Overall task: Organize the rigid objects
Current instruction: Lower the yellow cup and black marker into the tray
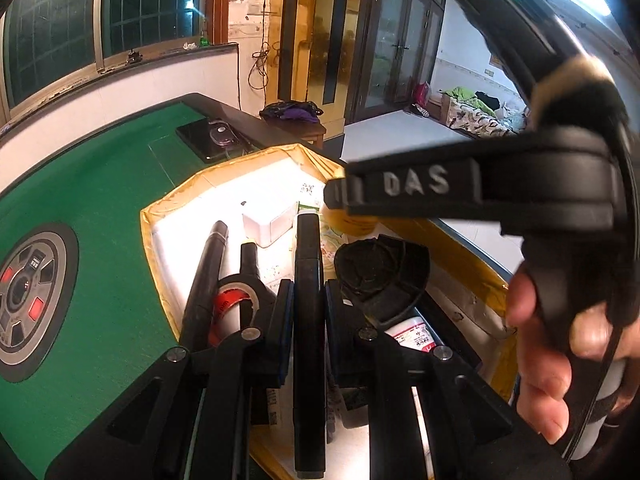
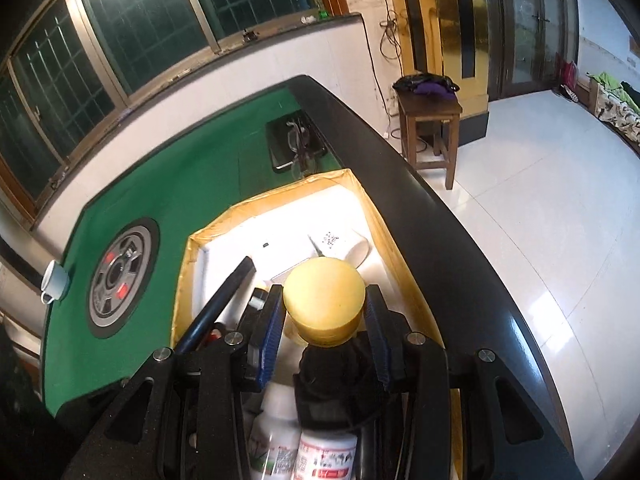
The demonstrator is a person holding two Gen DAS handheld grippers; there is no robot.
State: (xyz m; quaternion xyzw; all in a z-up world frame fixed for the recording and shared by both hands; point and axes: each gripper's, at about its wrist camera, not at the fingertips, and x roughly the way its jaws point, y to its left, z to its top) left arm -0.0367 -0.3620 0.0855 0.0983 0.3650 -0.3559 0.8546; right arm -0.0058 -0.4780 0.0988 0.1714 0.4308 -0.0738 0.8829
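A white foam box [image 1: 224, 184] with yellow taped rim sits on the green table and holds several rigid items. My left gripper [image 1: 306, 300] is shut on a long flat black bar [image 1: 307, 264] over the box. Beside it lie a black tube [image 1: 208, 272], a red tape roll [image 1: 230, 308], a small white box [image 1: 268, 224] and a black fan-shaped part [image 1: 380, 272]. My right gripper [image 2: 324, 316] is shut on a yellow round cap [image 2: 324, 296] above the box [image 2: 224, 236]. White labelled bottles [image 2: 328, 452] lie under it.
The green table [image 1: 100, 208] has a round grey control hub [image 1: 28, 300]. A black tablet with a cable [image 2: 292, 144] lies beyond the box. A white cup [image 2: 54, 280] stands at the table's left edge. A wooden stool [image 2: 430, 120] stands off the table's right side.
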